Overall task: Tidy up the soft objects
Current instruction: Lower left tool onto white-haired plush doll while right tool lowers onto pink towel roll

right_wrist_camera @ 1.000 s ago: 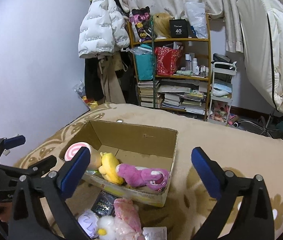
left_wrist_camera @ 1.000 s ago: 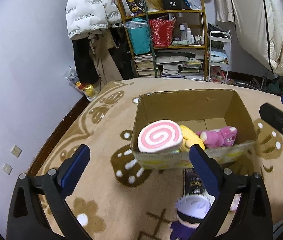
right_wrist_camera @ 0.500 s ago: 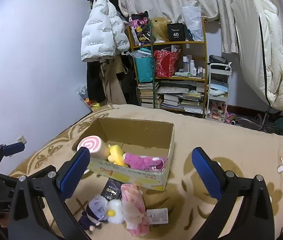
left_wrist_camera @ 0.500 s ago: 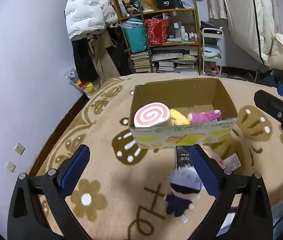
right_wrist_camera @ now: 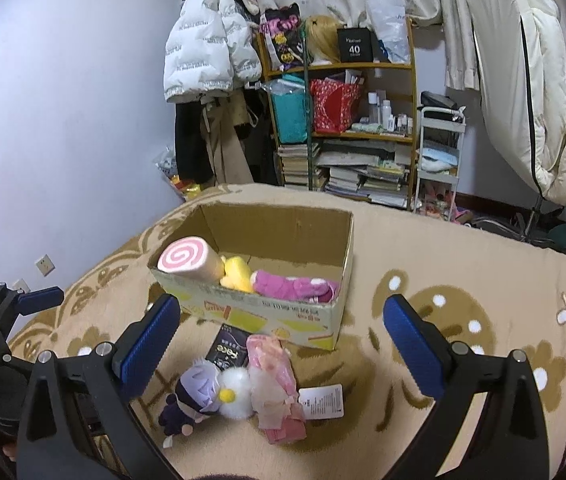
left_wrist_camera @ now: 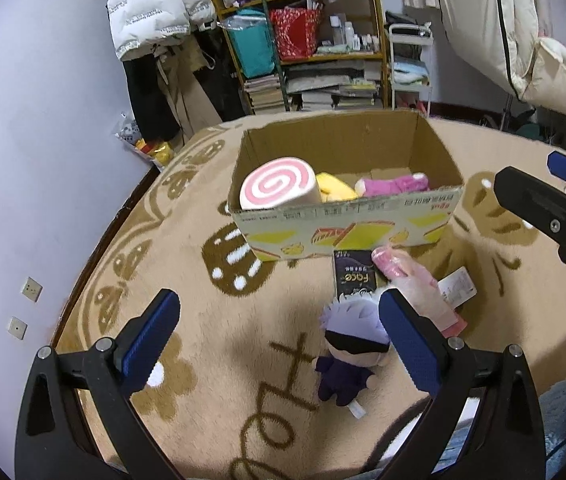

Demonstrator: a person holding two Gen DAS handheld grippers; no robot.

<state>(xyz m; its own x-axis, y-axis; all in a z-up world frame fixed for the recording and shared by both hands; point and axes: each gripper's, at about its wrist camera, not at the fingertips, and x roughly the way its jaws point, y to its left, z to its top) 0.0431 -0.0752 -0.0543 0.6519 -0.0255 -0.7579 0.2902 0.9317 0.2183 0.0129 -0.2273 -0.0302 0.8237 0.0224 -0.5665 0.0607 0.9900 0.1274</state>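
An open cardboard box (left_wrist_camera: 435, 148) (right_wrist_camera: 345, 248) stands on the tan rug. Inside lie a pink swirl roll plush (left_wrist_camera: 275, 188) (right_wrist_camera: 187, 260), a yellow plush (left_wrist_camera: 337, 190) (right_wrist_camera: 237, 274) and a magenta plush (left_wrist_camera: 393, 184) (right_wrist_camera: 291, 288). In front of the box lie a white-haired doll in dark clothes (left_wrist_camera: 349, 344) (right_wrist_camera: 191, 398), a white fluffy chick plush (right_wrist_camera: 235, 396), a pink wrapped plush (left_wrist_camera: 419, 288) (right_wrist_camera: 277, 384) and a black packet (left_wrist_camera: 353, 276) (right_wrist_camera: 229, 350). My left gripper (left_wrist_camera: 279, 340) is open and empty above the doll. My right gripper (right_wrist_camera: 279, 344) is open and empty above the pile.
A cluttered shelf (right_wrist_camera: 343, 120) with books and bags stands at the back, with a white coat (right_wrist_camera: 203, 52) hanging beside it. A white cart (right_wrist_camera: 441, 152) and bedding (right_wrist_camera: 543, 100) are to the right. The lavender wall (left_wrist_camera: 43, 160) runs along the rug's left edge.
Both grippers have pulled back and up from the box. The toys in front of the box have come more fully into view. Both stay open.
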